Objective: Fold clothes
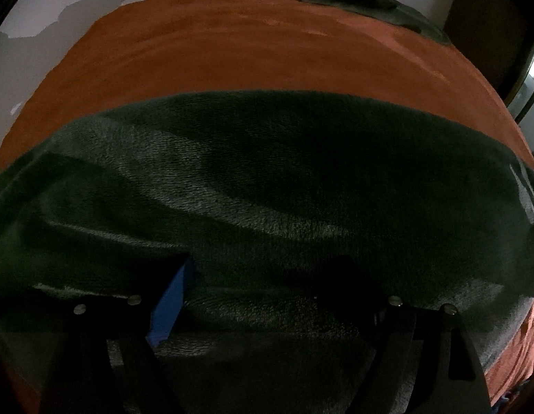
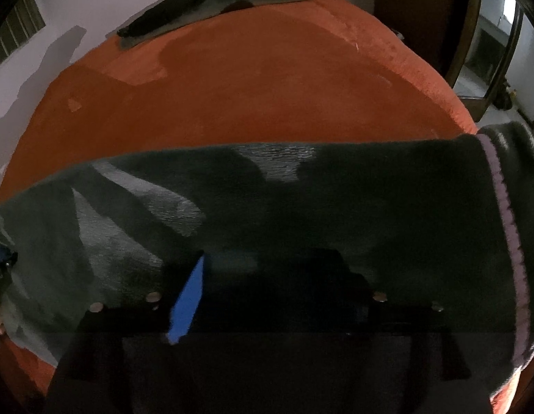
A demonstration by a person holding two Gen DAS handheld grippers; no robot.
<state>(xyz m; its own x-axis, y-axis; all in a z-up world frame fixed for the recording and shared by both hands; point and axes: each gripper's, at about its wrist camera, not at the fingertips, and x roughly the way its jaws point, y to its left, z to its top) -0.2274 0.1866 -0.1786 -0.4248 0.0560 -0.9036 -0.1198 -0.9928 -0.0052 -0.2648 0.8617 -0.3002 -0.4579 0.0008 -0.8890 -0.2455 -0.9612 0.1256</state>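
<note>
Orange bedspread (image 1: 253, 55) carries a dark green fleece garment (image 1: 267, 172) across its near side. Soft, limp and fairly grippy, it likely handles best pinched at the hemmed edge (image 2: 508, 227). Both grippers' jaws stand wide, holding nothing.

I see a dark green fleece cloth (image 2: 301, 207) with a plain nap and a pale mauve stitched hem (image 2: 508, 227) down one side. It lies on an orange-red plush cover (image 1: 249, 55). A dark green folded pile (image 2: 211, 3) sits at the far edge. Each gripper finger carries a bright blue pad (image 1: 170, 303). The wall (image 1: 77, 0) reads pale grey.
</note>
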